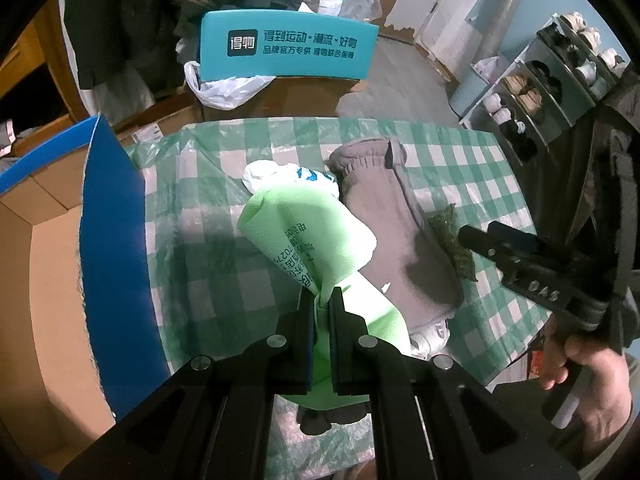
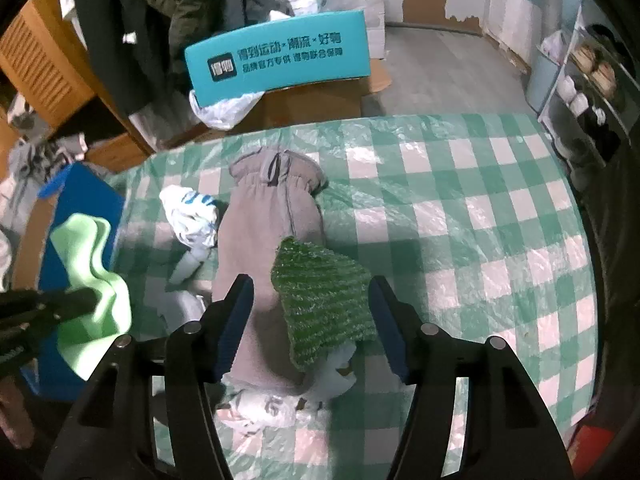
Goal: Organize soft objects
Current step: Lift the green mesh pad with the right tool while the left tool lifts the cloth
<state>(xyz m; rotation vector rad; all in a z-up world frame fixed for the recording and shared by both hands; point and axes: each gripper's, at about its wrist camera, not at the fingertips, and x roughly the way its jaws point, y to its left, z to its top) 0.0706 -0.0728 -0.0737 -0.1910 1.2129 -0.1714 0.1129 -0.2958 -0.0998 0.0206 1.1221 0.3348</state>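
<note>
My left gripper (image 1: 323, 300) is shut on a light green cloth (image 1: 304, 232) with printed text and holds it above the checkered table (image 1: 208, 264); the cloth also shows in the right wrist view (image 2: 94, 276). My right gripper (image 2: 312, 300) is open, its fingers either side of a dark green knitted piece (image 2: 324, 300) that lies on a grey fleece garment (image 2: 264, 248). The right gripper also shows in the left wrist view (image 1: 472, 236), beside the knitted piece (image 1: 452, 240). A white-and-blue crumpled item (image 2: 192, 216) lies left of the grey garment (image 1: 384, 216).
An open cardboard box with a blue flap (image 1: 112, 248) stands at the table's left edge. A teal printed box (image 1: 288, 46) sits beyond the table. A shoe rack (image 1: 540, 80) stands at right. White socks (image 2: 260, 404) lie near the table's front.
</note>
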